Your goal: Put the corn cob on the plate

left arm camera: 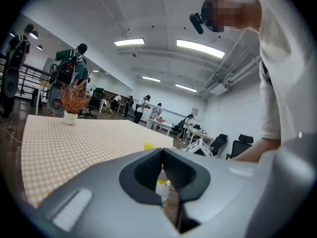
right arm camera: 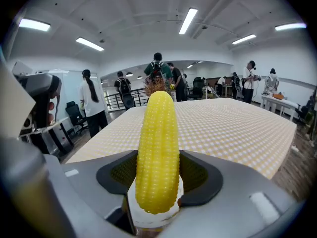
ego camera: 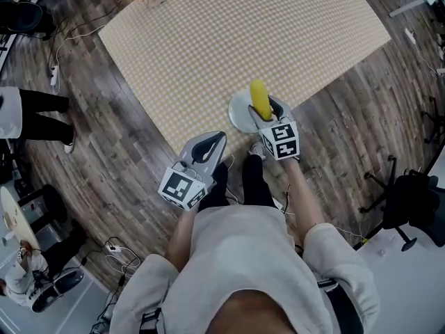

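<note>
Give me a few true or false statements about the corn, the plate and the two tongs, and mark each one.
1. The right tongs grip the corn cob. True.
2. The left tongs hold a spoon. False: they are shut with nothing in them.
3. The plate is white. True.
4. The corn cob lies flat in the middle of the checked cloth. False: it is held over the plate at the cloth's edge.
5. A pot of dried plants stands on the checked cloth. True.
</note>
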